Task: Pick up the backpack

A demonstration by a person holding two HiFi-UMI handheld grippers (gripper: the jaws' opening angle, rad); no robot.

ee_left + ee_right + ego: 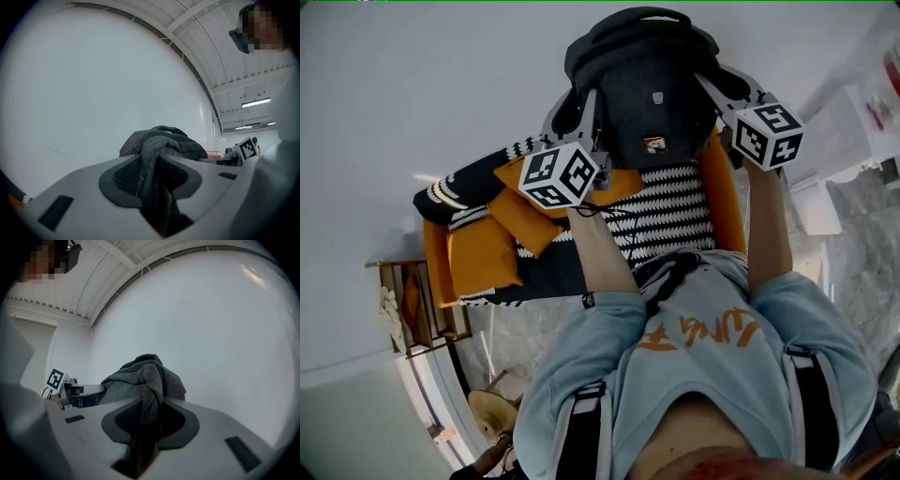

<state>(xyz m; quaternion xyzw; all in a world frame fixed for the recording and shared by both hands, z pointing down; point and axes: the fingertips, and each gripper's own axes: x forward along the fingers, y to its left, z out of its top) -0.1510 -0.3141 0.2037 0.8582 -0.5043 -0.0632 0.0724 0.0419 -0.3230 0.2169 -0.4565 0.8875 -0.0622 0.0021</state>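
Observation:
A dark grey backpack [647,94] hangs in the air in front of a white wall, held between the two grippers. At its left side my left gripper [574,112] is shut on a bunched fold of the fabric; in the left gripper view that fold [157,154] is pinched between the jaws of the left gripper [152,176]. My right gripper [729,86] grips the bag's right side. In the right gripper view a twisted fold [150,380] fills the jaws of the right gripper [150,420]. The bag's lower part is hidden by the jaws in both gripper views.
Below the bag stands a sofa with orange cushions [478,253] and a black-and-white patterned blanket [670,211]. A wooden shelf [417,314] stands at the left and white furniture [853,131] at the right. The person's light blue shirt [703,347] fills the lower middle.

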